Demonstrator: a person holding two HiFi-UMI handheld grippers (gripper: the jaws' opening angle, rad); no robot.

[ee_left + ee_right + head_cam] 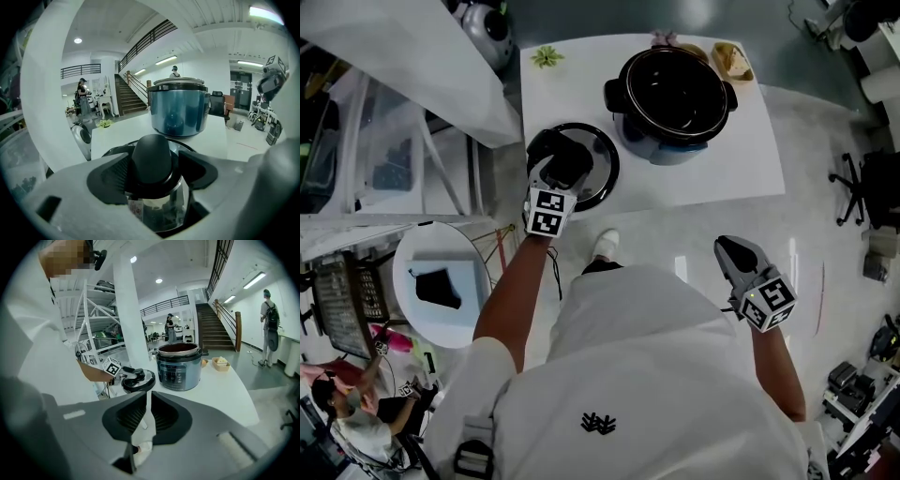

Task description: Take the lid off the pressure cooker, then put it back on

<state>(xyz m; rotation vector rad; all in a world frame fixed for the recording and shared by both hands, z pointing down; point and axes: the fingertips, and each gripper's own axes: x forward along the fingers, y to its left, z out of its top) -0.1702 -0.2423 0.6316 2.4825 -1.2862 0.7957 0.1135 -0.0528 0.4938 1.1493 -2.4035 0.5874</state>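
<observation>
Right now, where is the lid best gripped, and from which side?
By the black knob at its centre, coming from the table's near edge: it stands up from the wide, flat lid. The left tongs hold it so.

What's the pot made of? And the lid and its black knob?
The pot looks like blue-tinted metal: glossy, with reflections on its side. The lid is probably polished steel, since its rim shines. The knob is likely plastic: smooth, dull black, hardly reflecting.

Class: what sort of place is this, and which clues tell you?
Probably an open lab or office hall, not a home kitchen: a wide staircase, a railed mezzanine, and an office chair.
</observation>
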